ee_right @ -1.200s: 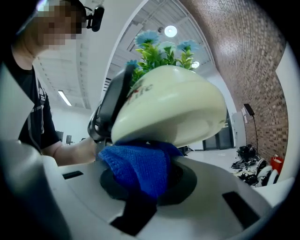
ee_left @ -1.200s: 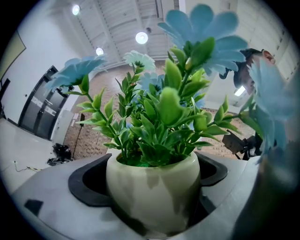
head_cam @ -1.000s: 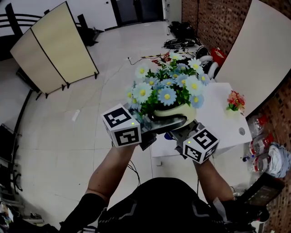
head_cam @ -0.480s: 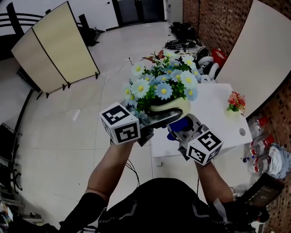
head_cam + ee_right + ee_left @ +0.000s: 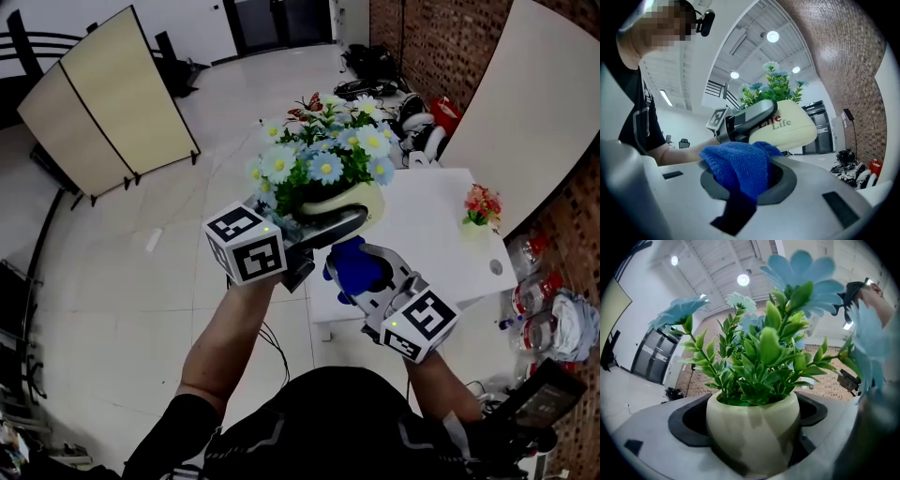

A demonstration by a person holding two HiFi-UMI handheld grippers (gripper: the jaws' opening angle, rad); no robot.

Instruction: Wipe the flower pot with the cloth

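- White rectangular surface [image 5: 431, 234]: lies to the right and far. The task's pot is not standing on it; it is held in the air above the near-left edge.
- Cream glazed flower pot with blue and white artificial daisies [image 5: 361, 199]: tilted, flowers towards the far side. It has moved up and further away over the last second.
- Left hand-held gripper [image 5: 319, 230]: clenched on the pot's round belly, a jaw on each side, as before.
- Right hand-held gripper [image 5: 370, 281]: grasping the cloth. A second ago it was tucked under the pot; it has since dropped back towards the person, and is now below and right of the pot.
- Blue knitted cloth [image 5: 738, 168]: bunched between the right jaws, just short of the pot wall, with no contact that I can see.
- Judgement: one wiping stroke looks finished, so the cloth must go back to the pot for the next.
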